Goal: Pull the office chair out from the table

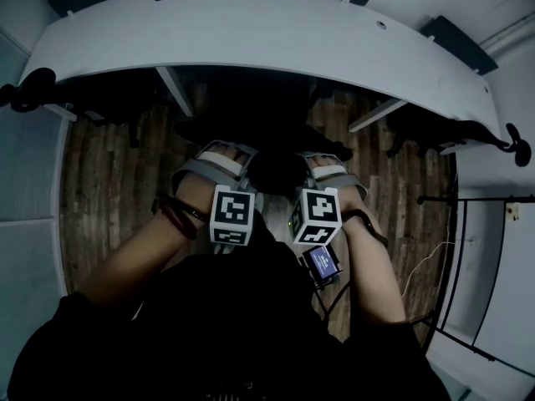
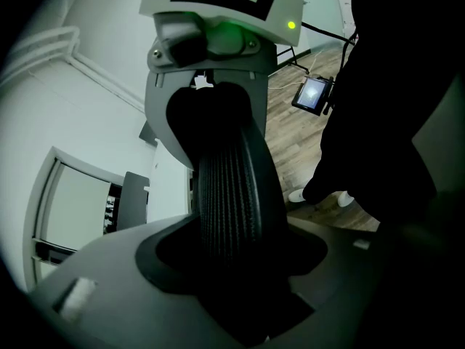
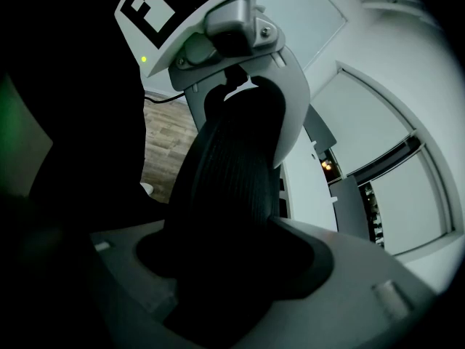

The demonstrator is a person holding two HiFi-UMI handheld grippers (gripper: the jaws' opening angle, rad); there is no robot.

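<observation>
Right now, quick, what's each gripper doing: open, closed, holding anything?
Left gripper: closed on the ribbed black edge of the office chair.
Right gripper: closed on the same office chair's edge.

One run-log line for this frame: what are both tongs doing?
left tongs: shut on office chair backrest top | right tongs: shut on same backrest | table: white, just beyond chair
</observation>
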